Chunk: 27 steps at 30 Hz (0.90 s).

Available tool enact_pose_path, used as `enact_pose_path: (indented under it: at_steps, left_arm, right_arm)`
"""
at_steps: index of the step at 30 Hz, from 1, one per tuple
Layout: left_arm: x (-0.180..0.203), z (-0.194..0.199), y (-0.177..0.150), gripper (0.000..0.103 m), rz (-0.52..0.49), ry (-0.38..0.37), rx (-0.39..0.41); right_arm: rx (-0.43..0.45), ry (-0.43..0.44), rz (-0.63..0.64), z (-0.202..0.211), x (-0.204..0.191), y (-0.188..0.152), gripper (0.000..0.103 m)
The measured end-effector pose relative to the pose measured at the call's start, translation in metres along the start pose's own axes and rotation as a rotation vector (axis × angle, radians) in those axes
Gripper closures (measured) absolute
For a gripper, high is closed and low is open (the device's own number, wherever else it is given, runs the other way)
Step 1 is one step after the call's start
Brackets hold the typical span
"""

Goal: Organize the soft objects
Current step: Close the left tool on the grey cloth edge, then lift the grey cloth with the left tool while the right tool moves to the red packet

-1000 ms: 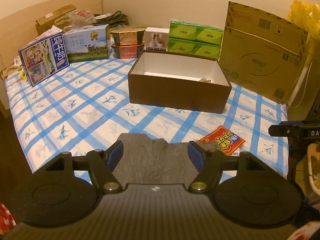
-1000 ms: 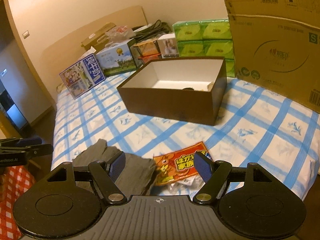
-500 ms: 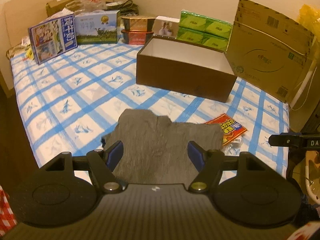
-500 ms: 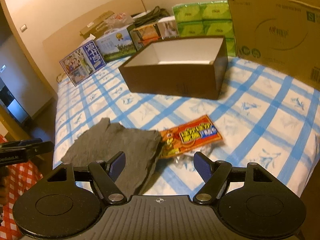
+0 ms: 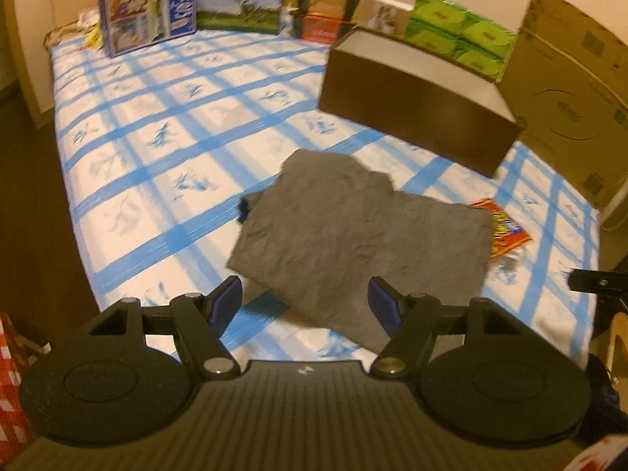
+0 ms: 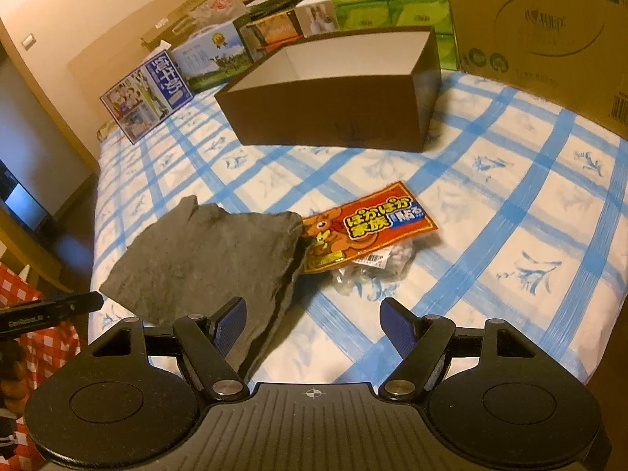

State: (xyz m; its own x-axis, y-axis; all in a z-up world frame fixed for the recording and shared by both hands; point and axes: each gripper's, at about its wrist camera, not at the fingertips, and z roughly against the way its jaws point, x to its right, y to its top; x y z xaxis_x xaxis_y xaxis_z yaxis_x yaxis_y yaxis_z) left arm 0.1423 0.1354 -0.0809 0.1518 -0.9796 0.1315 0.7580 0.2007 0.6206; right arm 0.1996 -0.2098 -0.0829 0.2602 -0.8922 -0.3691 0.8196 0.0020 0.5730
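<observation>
Grey folded cloth (image 5: 357, 231) lies flat near the bed's (image 5: 165, 125) front edge, probably bound for the open brown box (image 6: 333, 117) behind it, while left gripper (image 5: 304, 302) and right gripper (image 6: 312, 322) hover spread and empty.

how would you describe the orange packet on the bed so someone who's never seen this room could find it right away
Start at the open brown box on the blue-checked bedsheet. Nearer the bed's edge from it lies a folded grey cloth, and the orange packet lies flat against the cloth's right side. It is the only glossy, brightly printed thing there, with bold yellow lettering.
</observation>
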Motion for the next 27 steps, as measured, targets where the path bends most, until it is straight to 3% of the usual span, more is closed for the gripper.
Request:
enact_pose_path:
  at_steps: [7, 10, 13, 18, 23, 27]
  left_arm:
    - [-0.021, -0.024, -0.001, 0.036, 0.077, 0.003, -0.02]
    - [-0.026, -0.032, 0.0, 0.041, 0.101, -0.009, -0.011]
    - [-0.026, -0.037, 0.002, 0.052, 0.105, -0.017, 0.002]
    - [-0.015, -0.029, 0.003, 0.098, 0.028, -0.007, 0.06]
    - [0.004, -0.004, 0.002, 0.1, -0.078, -0.077, 0.155]
    - [0.03, 0.015, 0.0, 0.1, -0.177, -0.175, 0.199]
  right_arm:
    - [-0.028, -0.027, -0.023, -0.01, 0.006, -0.001, 0.028]
    - [-0.033, -0.037, -0.029, -0.011, 0.009, -0.001, 0.028]
    - [-0.034, -0.053, -0.031, -0.011, 0.012, 0.0, 0.028]
    - [-0.011, -0.079, -0.045, -0.004, 0.02, 0.003, 0.028]
    - [0.013, -0.1, -0.068, 0.005, 0.03, 0.006, 0.028]
    - [0.03, -0.113, -0.086, 0.013, 0.038, 0.007, 0.028]
